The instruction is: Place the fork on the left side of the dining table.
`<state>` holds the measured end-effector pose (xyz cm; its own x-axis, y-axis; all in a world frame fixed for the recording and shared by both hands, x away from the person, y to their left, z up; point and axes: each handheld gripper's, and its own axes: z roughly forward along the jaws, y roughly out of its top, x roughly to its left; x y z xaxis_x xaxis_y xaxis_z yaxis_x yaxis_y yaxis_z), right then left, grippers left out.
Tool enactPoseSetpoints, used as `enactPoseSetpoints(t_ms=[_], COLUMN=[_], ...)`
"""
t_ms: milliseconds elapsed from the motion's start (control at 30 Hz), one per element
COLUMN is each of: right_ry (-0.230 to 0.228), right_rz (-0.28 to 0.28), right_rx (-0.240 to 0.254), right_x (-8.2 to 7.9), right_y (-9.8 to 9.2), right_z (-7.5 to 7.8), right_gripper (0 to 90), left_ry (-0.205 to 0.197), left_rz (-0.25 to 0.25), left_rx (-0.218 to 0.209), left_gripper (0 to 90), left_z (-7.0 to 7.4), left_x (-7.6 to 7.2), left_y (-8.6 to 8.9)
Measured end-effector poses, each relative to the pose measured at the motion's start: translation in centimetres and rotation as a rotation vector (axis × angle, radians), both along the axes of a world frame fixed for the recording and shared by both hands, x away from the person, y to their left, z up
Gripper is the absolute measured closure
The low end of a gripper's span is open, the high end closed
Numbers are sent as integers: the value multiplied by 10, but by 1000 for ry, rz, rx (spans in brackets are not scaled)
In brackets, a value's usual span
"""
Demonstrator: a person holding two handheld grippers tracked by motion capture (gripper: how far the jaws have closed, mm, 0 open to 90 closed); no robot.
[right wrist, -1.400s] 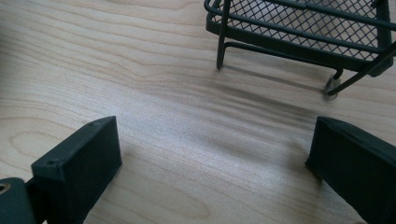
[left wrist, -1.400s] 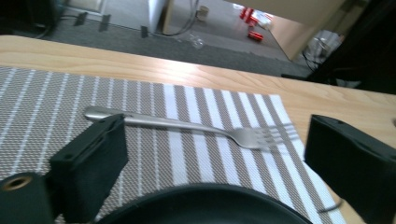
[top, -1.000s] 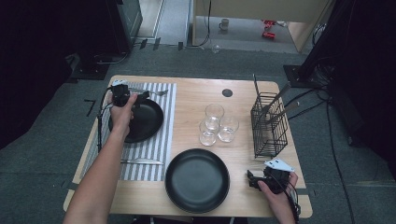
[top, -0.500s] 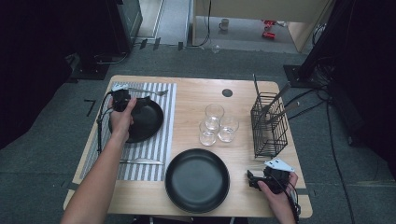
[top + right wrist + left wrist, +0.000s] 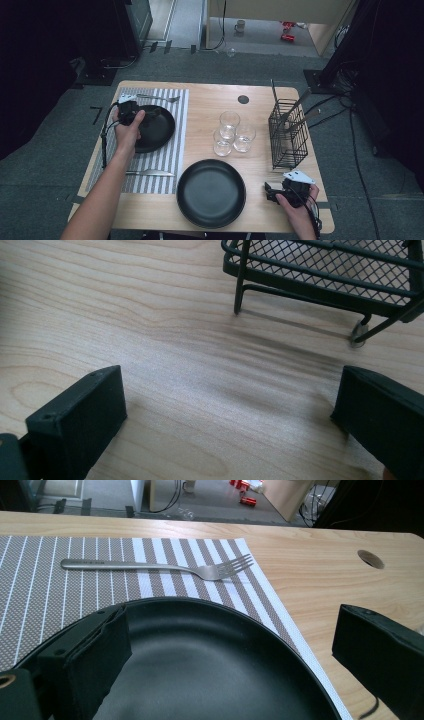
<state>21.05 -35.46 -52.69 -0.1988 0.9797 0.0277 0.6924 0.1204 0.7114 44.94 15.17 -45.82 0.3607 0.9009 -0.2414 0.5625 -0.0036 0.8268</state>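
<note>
My left gripper (image 5: 144, 113) is held over the far-left rim of a small black plate (image 5: 155, 131) on a striped placemat (image 5: 175, 150). In the left gripper view its jaws stand open (image 5: 230, 655), one over the plate (image 5: 210, 670) and the other above the wood to the right of it, so the rim runs between them. A fork (image 5: 155, 566) lies on the mat beyond the plate. My right gripper (image 5: 271, 193) rests low at the table's front right. It is open (image 5: 230, 415) over bare wood, nothing between its jaws.
A large black plate (image 5: 211, 194) sits at the front middle, and a knife (image 5: 150, 173) lies on the mat left of it. Three glasses (image 5: 230, 133) stand in the centre. A black wire rack (image 5: 289, 134) with utensils stands just beyond the right gripper, its foot (image 5: 240, 285) close ahead.
My left gripper has moved a little toward the person, from the plate's far edge to over its rim. The right gripper has not moved.
</note>
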Motion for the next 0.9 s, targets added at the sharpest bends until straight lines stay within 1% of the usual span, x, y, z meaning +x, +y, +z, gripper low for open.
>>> enactPoseSetpoints(t_ms=[100, 133, 200, 333, 533, 600, 667, 700, 767, 833, 900], right_ry=[0, 0, 0, 0, 1, 2, 2, 2, 2, 1, 1], right_rz=[0, 0, 0, 0, -2, -2, -2, -2, -2, -3, -4], right_rx=[0, 0, 0, 0, 0, 0, 0, 0, 0, 0, 1], right_x=[0, 0, 0, 0, 0, 0, 0, 0, 0, 0, 0], right_y=[0, 0, 0, 0, 0, 0, 0, 0, 0, 0, 0], right_z=[0, 0, 0, 0, 0, 0, 0, 0, 0, 0, 0], right_gripper=[0, 0, 0, 0, 0, 0, 0, 0, 0, 0, 0], left_ry=[-5, -4, 0, -9, -17, -16, -9, -8, -10, -10, -13], left_rz=[1, -3, -7, -23, -46, -51, -59, -62, -67, -76, -85], left_rx=[39, 43, 36, 26, 41, 40, 8, 0, 8, 0, 14], left_gripper=[24, 24, 24, 24, 24, 24, 24, 24, 24, 24, 24], left_z=[-1, 0, 0, 2, 5, 5, 6, 7, 10, 12, 14], left_x=[-5, -7, -10, -18, -29, -33, -36, -38, -43, -47, -51], left_y=[-1, -1, -1, -3, -2, -1, 1, 2, 2, 3, 2])
